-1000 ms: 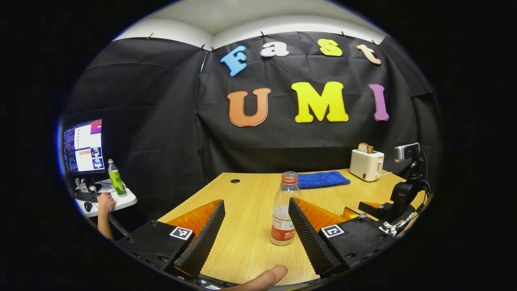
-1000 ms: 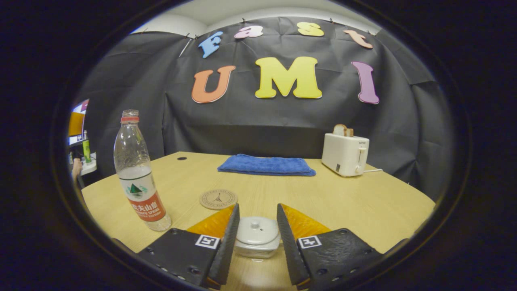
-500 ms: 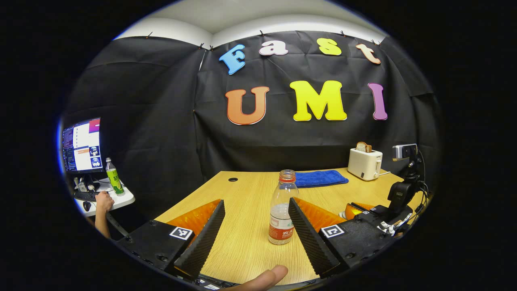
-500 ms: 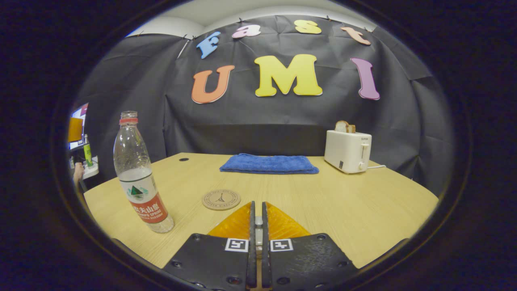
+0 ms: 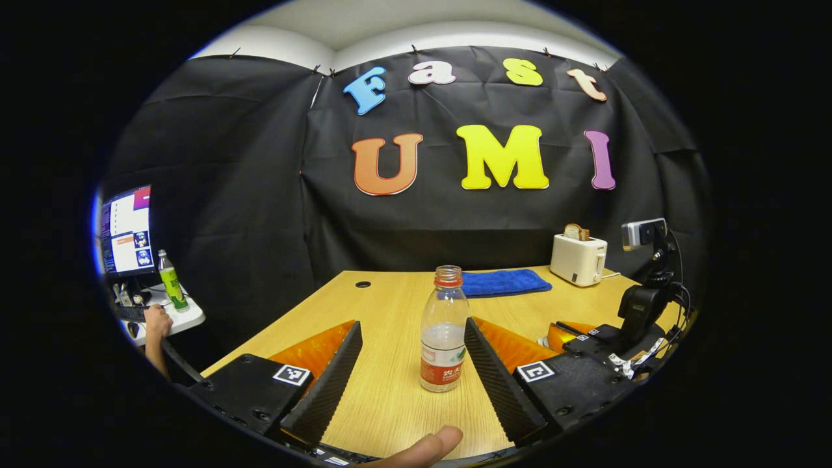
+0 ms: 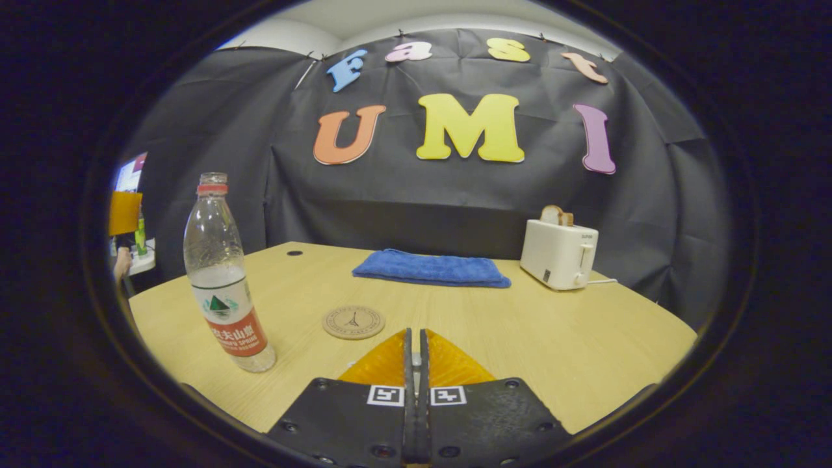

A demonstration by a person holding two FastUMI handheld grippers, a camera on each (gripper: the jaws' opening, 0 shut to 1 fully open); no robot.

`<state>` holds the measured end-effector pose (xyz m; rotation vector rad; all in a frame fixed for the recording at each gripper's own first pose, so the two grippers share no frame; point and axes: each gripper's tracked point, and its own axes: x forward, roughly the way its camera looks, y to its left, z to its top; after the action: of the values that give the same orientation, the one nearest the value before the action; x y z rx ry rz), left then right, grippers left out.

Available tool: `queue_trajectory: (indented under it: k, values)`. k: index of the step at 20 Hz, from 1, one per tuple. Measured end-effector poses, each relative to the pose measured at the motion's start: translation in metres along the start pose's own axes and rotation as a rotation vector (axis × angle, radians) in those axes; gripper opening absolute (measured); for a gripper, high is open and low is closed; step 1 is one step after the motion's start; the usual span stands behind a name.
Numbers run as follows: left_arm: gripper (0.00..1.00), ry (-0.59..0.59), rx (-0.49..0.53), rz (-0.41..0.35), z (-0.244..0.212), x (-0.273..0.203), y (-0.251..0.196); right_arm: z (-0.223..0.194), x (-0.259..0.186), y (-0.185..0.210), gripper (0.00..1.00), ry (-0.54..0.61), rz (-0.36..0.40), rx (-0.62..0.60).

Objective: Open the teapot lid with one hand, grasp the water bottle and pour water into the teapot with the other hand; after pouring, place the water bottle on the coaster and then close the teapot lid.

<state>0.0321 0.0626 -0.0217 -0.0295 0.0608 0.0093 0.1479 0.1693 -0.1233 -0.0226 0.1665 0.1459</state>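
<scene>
Since a second ago your right gripper (image 6: 416, 390) has closed, apparently on the lid knob, barely visible between its fingers. Your left gripper (image 5: 406, 370) gapes toward the upright water bottle (image 5: 442, 338), uncapped for pouring; coaster (image 6: 353, 322) waits nearby.

Your left gripper view sits low at the table (image 5: 390, 305) edge, facing the cloth wall, the water bottle (image 5: 442, 331) near. Your right gripper view looks the same way (from lower, farther right). Both share bottle, blue towel (image 6: 430, 268) and toaster (image 6: 559, 253).
</scene>
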Motion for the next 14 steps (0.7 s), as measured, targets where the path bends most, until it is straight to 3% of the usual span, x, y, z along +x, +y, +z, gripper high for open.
queue_trajectory:
  k: [6,14]
  values:
    - [0.99,-0.001,-0.044,-0.062,-0.010,0.015,-0.010,0.042,-0.025,-0.005,0.01,-0.053,0.044,0.051]
    - [0.99,-0.033,-0.037,-0.121,-0.034,0.044,-0.026,0.073,-0.080,-0.051,0.00,-0.125,0.022,0.063]
